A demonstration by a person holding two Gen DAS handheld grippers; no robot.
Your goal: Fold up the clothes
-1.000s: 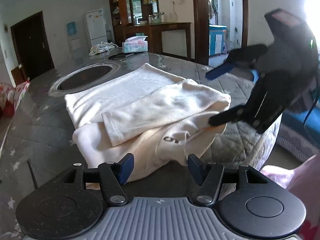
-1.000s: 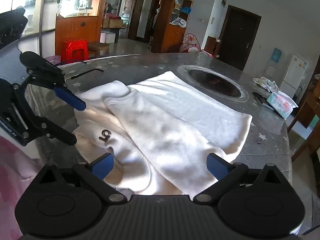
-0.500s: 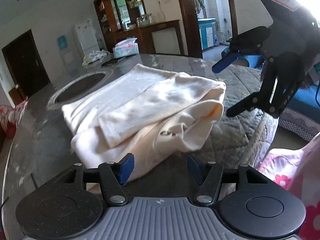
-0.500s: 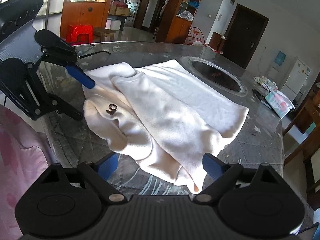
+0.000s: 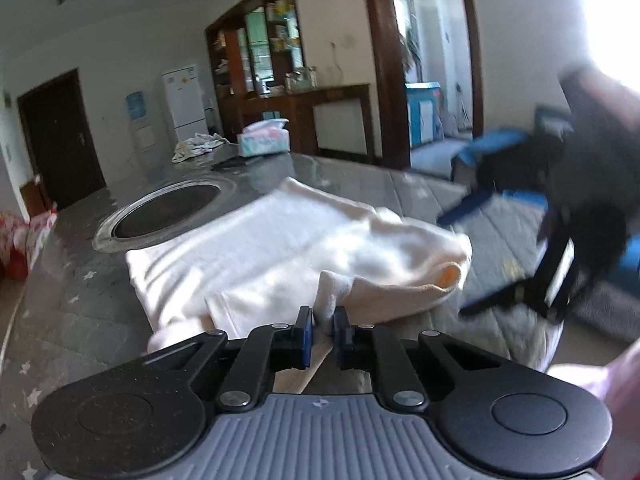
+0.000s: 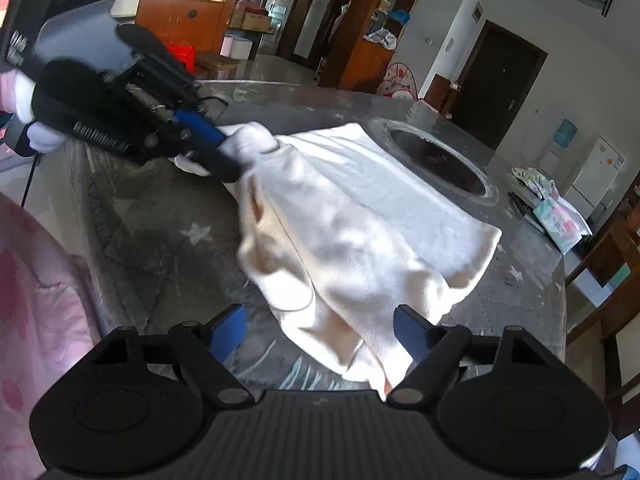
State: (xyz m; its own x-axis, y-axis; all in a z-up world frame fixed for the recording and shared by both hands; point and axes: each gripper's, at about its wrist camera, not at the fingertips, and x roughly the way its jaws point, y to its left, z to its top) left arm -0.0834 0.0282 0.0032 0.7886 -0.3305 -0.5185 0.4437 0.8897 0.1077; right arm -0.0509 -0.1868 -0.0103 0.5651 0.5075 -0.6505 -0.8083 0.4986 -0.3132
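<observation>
A cream garment (image 5: 288, 256) lies partly folded on the grey stone table (image 5: 72, 312). My left gripper (image 5: 322, 326) is shut on a bunched corner of the garment at its near edge; in the right wrist view it (image 6: 228, 152) holds that corner raised a little. My right gripper (image 6: 320, 330) is open, its blue pads on either side of the garment's (image 6: 360, 216) near hanging edge, holding nothing. In the left wrist view the right gripper (image 5: 476, 256) is blurred and open beside the garment's right fold.
A round dark recess (image 5: 168, 212) is set in the table behind the garment. A tissue box (image 5: 262, 142) and a crumpled cloth (image 5: 198, 146) sit at the far edge. A quilted cover (image 5: 500, 240) drapes the table's right side. Wooden cabinets stand behind.
My left gripper went from open to shut on the garment's near corner and lifted it. My right gripper stayed open and moved closer to the garment's edge.
</observation>
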